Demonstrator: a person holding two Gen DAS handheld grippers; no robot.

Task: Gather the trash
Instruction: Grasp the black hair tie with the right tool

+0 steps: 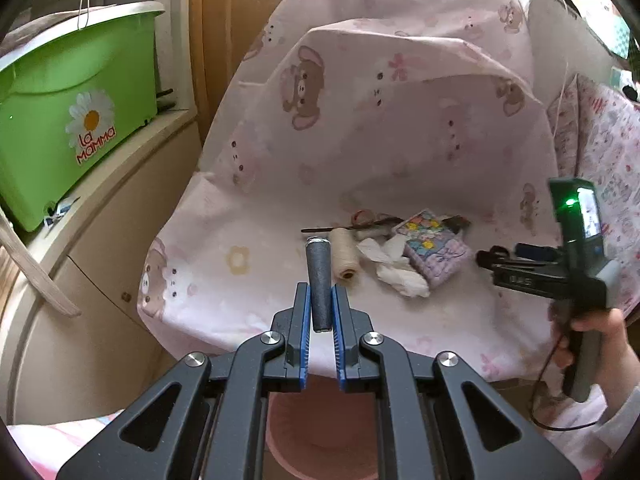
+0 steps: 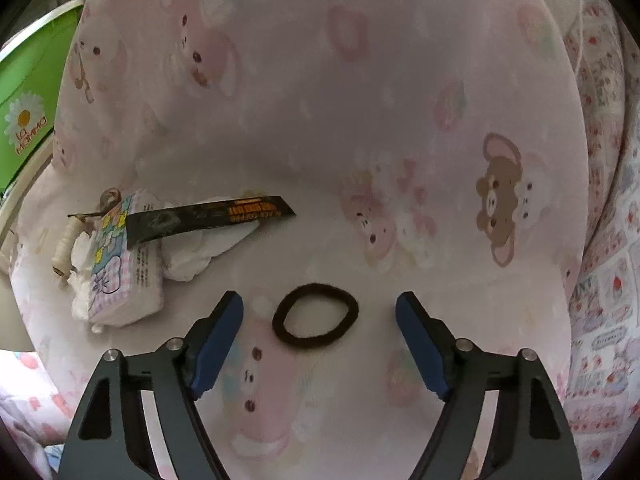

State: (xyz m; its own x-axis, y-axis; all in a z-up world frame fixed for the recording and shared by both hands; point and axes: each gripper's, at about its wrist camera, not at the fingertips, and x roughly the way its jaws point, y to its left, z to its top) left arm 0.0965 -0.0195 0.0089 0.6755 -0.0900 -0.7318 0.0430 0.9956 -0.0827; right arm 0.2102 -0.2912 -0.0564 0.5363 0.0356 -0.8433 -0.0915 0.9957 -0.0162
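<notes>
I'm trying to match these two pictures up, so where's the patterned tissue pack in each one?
Left wrist view: tissue pack lies right of centre on the pink sheet, beside crumpled tissue.
Right wrist view: tissue pack lies at the left, under the black wrapper's end.
Shared landmark: the cream thread spool just left of it.

Soft matt printed cotton sheet, fuzzy brown fabric hair tie, glossy black foil wrapper, crumpled white tissue paper, matt grey felt-like roll, shiny green plastic tub
</notes>
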